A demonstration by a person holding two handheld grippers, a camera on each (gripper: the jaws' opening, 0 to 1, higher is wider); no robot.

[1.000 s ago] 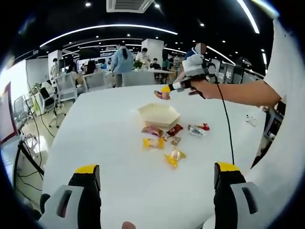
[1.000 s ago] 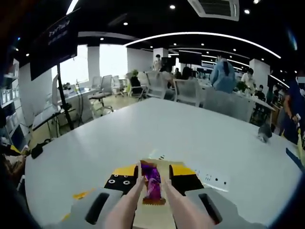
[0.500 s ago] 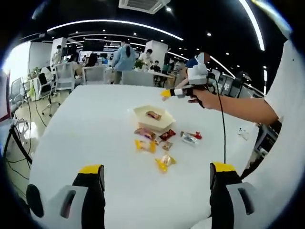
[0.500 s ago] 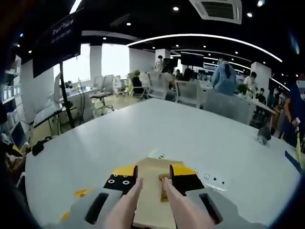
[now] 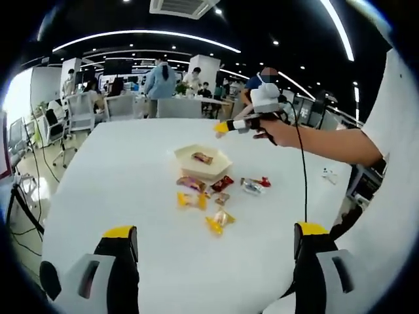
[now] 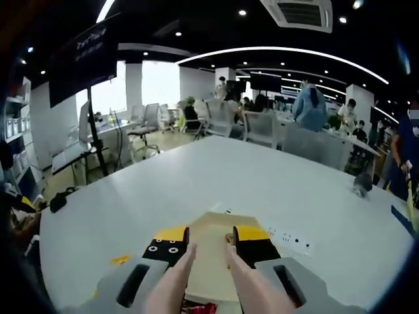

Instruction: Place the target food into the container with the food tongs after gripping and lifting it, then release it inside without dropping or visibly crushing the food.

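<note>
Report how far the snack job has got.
Done: one wrapped snack lies inside the container. In hand: nothing; the right tool hangs open and empty over the container, with tongs arms running along its jaws. The left tool is open and empty too. Left: the other snacks lie on the white table beside the container.
</note>
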